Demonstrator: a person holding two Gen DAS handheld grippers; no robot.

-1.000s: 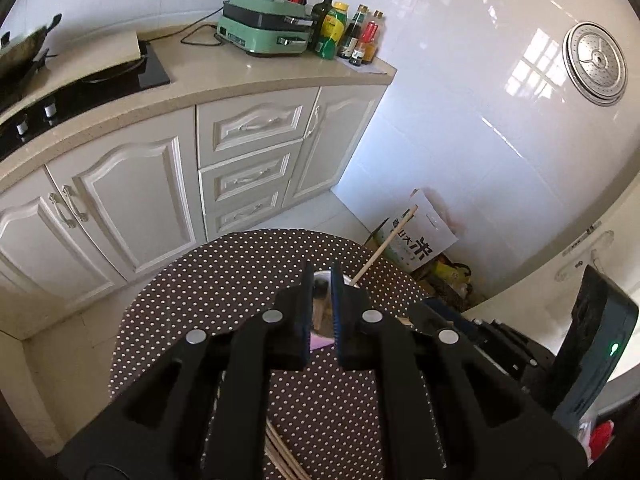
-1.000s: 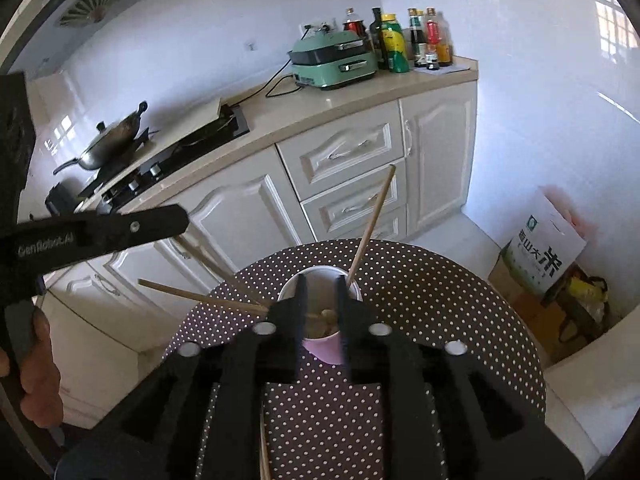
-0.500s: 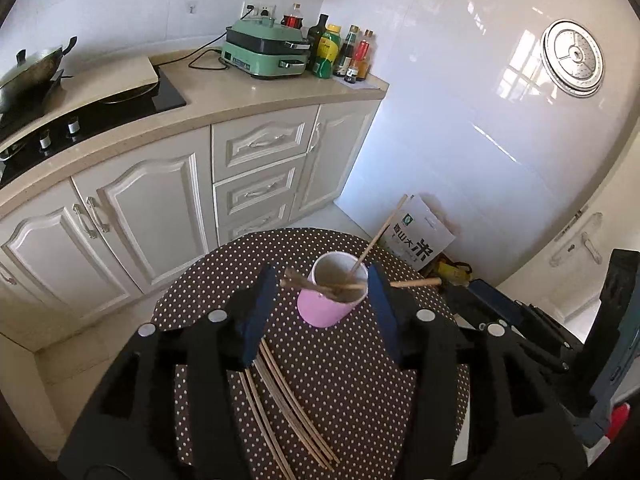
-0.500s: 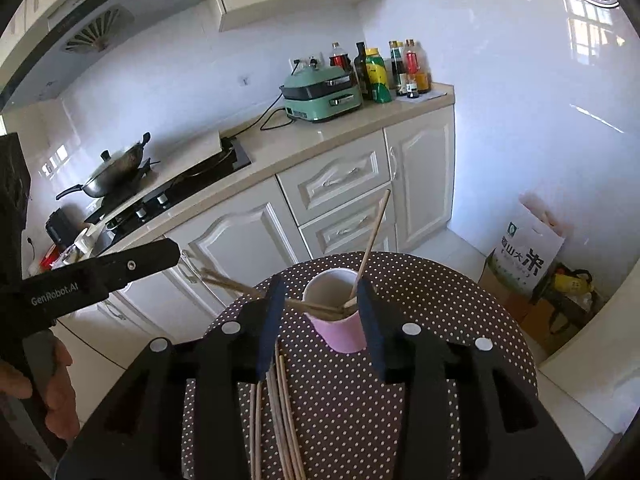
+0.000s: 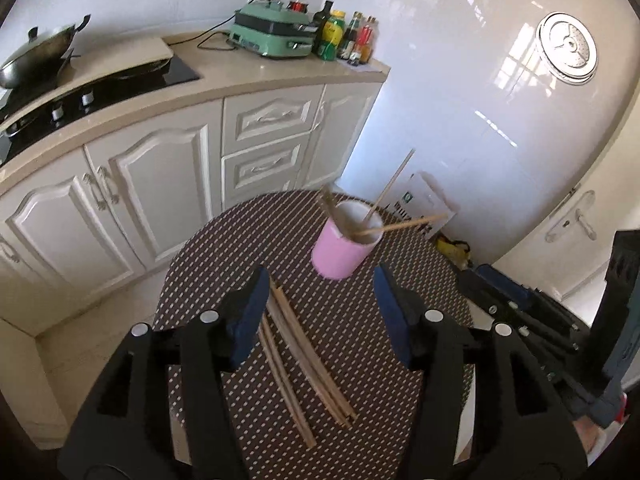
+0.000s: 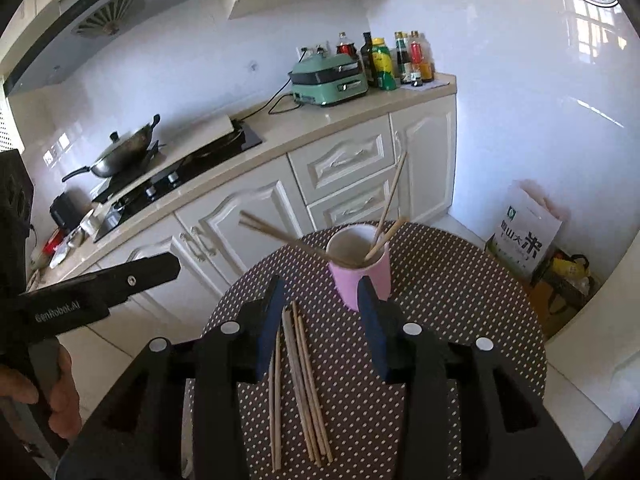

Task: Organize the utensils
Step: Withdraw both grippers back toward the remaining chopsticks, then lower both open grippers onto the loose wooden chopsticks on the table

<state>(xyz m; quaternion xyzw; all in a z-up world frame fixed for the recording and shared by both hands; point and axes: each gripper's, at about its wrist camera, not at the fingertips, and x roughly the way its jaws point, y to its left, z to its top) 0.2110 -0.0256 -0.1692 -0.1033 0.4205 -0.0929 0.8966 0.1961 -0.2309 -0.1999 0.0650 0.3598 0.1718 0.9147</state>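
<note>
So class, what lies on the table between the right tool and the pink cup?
The loose chopsticks lie between the right tool's fingers, short of the pink cup, as the right wrist view shows.

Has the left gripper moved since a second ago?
Yes. The left gripper has backed away from the pink cup, its jaws just opened and empty; the cup now stands clear ahead of them.

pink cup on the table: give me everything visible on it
The pink cup is a plain cylinder, pink outside with a white inner wall and no handle; the material looks like paper or plastic. It stands upright on the polka-dot tablecloth, open end up. Several wooden chopsticks lean in it, splayed out over the rim on both sides. Neither tool touches it. More chopsticks lie loose on the cloth on its near side.
</note>
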